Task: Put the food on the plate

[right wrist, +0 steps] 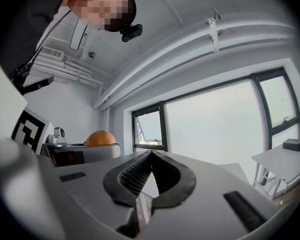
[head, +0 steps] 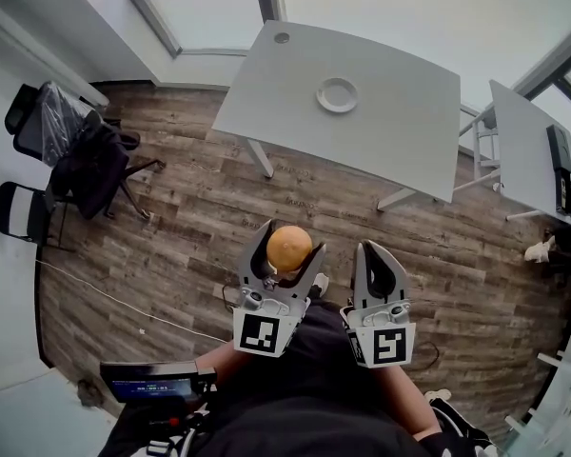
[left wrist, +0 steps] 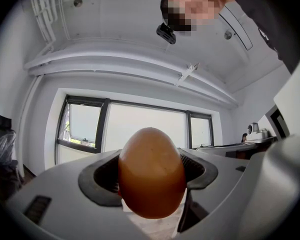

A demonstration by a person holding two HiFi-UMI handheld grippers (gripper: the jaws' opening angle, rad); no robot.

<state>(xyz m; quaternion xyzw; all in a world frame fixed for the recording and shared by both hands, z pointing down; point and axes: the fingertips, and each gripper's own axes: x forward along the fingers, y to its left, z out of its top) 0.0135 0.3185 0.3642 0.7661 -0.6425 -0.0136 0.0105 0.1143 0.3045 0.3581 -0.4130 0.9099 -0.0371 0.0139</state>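
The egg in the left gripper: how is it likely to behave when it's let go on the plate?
The egg looks smooth and rounded, so it would probably roll on the plate unless set down gently. If real, its shell is likely fragile; the left gripper pinches it at the sides only, so it could slip.

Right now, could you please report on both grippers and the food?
Left gripper shut on the egg-shaped food. Right gripper shut, empty. Plate bare on the table ahead. Nothing seen in the way.
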